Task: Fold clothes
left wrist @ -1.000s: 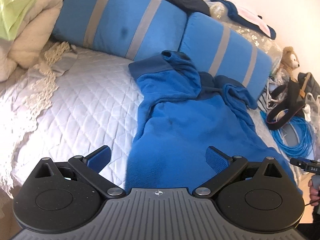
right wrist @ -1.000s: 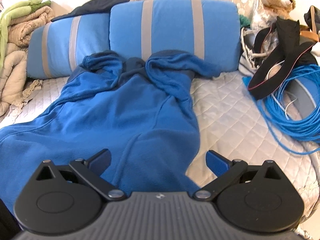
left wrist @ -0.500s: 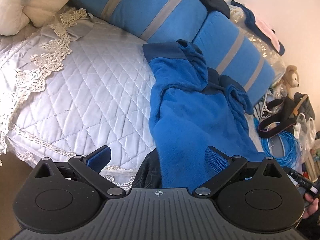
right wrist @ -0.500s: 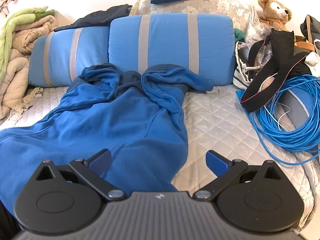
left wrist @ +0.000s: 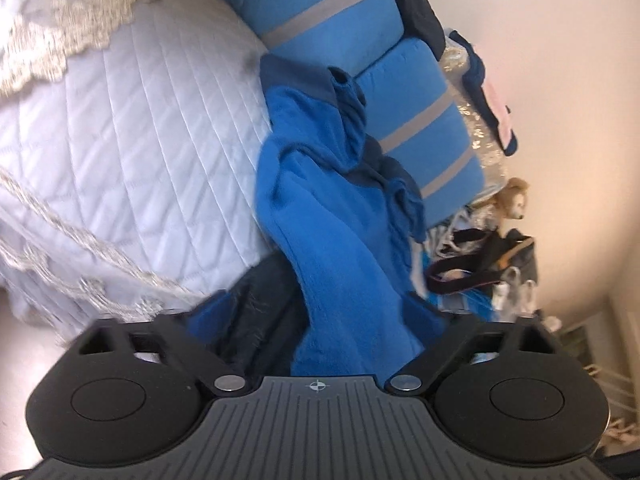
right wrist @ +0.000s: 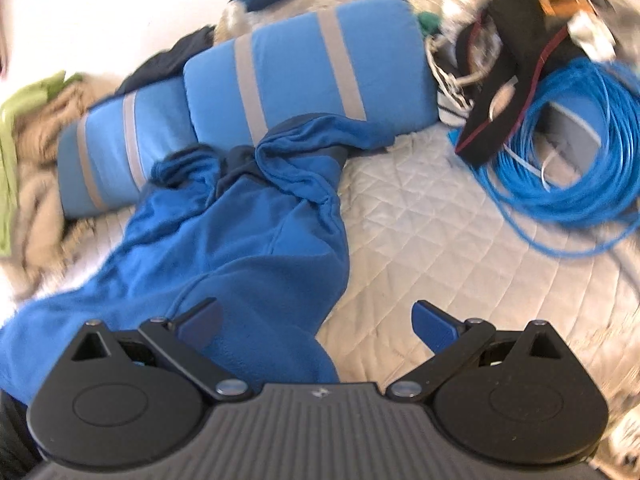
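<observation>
A blue fleece garment [left wrist: 332, 220] lies lengthwise on the quilted bedspread [left wrist: 120, 140], its darker collar end against the pillows and its lower end hanging over the bed's edge. My left gripper [left wrist: 320, 320] is at that hanging end. Its jaws are closing, with the fleece and a dark fabric [left wrist: 256, 312] between them, and the right pad is hidden by fleece. In the right wrist view the garment [right wrist: 248, 248] runs from the pillows to the lower left. My right gripper [right wrist: 316, 322] is open over its right edge, left finger above fleece, right finger above bare quilt [right wrist: 440, 260].
Two blue pillows with grey stripes [right wrist: 304, 64] line the head of the bed. A coil of blue cable [right wrist: 560, 160] and a black strapped bag [right wrist: 508, 72] lie at the right. Folded blankets [right wrist: 24, 140] are stacked at the left. A teddy bear [left wrist: 512, 200] sits by the wall.
The left gripper sank to the bed's edge and rolled, and its jaws narrowed around the hanging fleece. The right gripper shifted and rolled; its view is blurred now.
</observation>
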`<state>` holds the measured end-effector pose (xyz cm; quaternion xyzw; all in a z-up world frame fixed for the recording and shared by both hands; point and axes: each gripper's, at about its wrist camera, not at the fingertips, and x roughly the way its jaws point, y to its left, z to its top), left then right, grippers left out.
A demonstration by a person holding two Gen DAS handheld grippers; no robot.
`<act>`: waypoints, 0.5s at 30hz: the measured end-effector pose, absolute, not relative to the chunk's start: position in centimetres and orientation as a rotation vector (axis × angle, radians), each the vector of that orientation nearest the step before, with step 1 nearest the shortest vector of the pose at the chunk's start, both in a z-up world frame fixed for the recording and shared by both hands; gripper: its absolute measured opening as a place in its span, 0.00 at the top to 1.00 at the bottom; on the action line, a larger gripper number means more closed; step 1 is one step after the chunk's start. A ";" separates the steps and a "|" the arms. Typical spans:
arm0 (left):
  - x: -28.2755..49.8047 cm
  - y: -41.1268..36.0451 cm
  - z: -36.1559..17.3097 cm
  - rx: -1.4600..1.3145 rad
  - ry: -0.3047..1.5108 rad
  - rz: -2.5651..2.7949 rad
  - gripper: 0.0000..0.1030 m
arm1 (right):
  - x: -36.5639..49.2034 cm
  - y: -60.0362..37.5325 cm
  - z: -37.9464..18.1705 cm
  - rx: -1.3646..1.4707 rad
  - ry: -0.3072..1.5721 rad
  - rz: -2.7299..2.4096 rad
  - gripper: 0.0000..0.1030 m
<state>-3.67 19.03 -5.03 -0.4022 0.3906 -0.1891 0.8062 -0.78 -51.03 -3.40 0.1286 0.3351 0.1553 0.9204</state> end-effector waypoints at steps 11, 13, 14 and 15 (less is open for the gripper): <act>-3.3 18.4 -5.7 -0.924 0.823 -0.455 0.78 | -0.2 -54.6 -8.0 0.587 0.771 0.428 0.00; -3.5 18.4 -5.7 -0.927 0.813 -0.458 0.79 | 0.0 -55.0 -9.1 0.640 0.796 0.445 0.00; -3.5 18.4 -5.6 -0.925 0.808 -0.459 0.79 | 0.1 -55.2 -9.6 0.670 0.809 0.456 0.00; -3.5 18.3 -5.5 -0.924 0.804 -0.458 0.80 | 0.1 -55.4 -10.2 0.703 0.819 0.470 0.00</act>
